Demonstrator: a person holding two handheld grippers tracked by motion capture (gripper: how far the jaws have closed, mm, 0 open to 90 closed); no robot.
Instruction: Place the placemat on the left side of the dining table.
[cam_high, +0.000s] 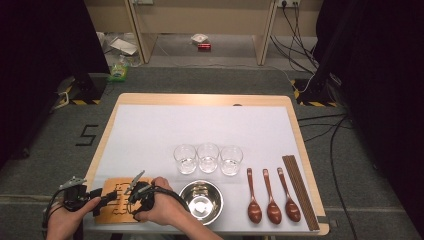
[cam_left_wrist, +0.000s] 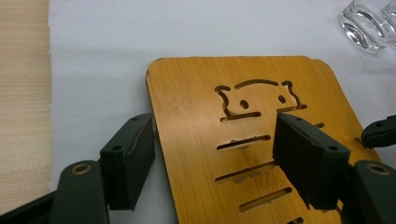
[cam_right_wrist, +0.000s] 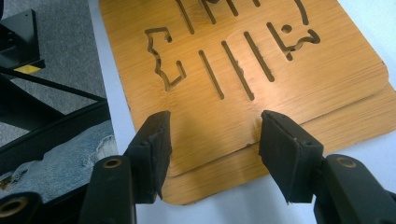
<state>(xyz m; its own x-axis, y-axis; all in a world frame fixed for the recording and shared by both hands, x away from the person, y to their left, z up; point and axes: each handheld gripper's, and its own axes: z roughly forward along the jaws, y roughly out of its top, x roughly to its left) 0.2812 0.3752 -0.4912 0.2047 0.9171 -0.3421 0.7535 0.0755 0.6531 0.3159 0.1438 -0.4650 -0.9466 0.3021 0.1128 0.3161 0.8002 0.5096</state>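
- Centrally, the bamboo trivets (cam_right_wrist: 243, 88) lay as a stack of two at the near left corner of the table (cam_high: 200, 120), the upper one skewed over the lower so that an edge of the lower board showed beneath it.
- We judged that this offset gave the jaws an edge to work on for separating the boards.
- The right gripper (cam_right_wrist: 212, 144) pointed down at the stack's near edge, its jaws spread wide and straddling the upper board's corner without clamping it.
- The left gripper (cam_left_wrist: 212, 154) lay low from the left, jaws also wide, one beside the board's left edge and one over its slotted face.
- In the high view, both hands met over the trivets, the right hand (cam_high: 157, 202) curled above them and the left hand (cam_high: 67, 215) at the table's corner.
- Just beside the stack stood a steel bowl (cam_high: 201, 201); beyond it, three glasses (cam_high: 208, 159) in a row.
- Well apart at the right lay three wooden spoons (cam_high: 272, 197) and chopsticks (cam_high: 300, 192).
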